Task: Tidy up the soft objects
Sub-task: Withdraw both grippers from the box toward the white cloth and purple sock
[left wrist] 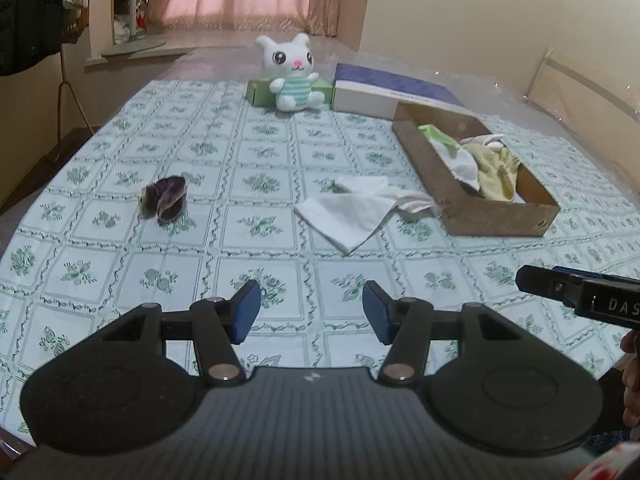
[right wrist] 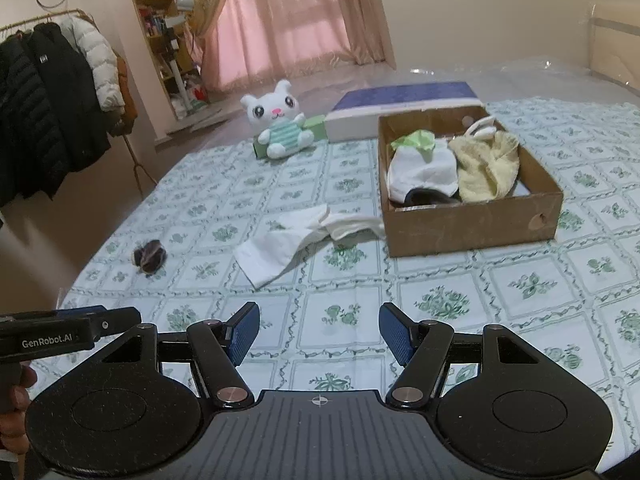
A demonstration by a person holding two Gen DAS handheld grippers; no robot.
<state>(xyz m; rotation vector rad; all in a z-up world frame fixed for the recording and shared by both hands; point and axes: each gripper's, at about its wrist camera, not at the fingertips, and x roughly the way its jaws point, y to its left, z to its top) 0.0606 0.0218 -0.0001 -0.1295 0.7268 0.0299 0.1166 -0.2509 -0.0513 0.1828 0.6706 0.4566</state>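
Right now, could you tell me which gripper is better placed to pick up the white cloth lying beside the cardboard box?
Probably the right gripper: the white cloth lies almost straight ahead of its open jaws, with the cardboard box beside it. The left gripper, also open and empty, sits farther from the box.

wall: cream (right wrist: pixel 480 12) | window: pink curtains (right wrist: pixel 304 20), backlit | left: bookshelf (right wrist: pixel 150 4), coat rack (right wrist: pixel 52 92)

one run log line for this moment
left hand-held gripper: open, empty | right hand-held gripper: open, empty | white cloth: on tablecloth beside cardboard box
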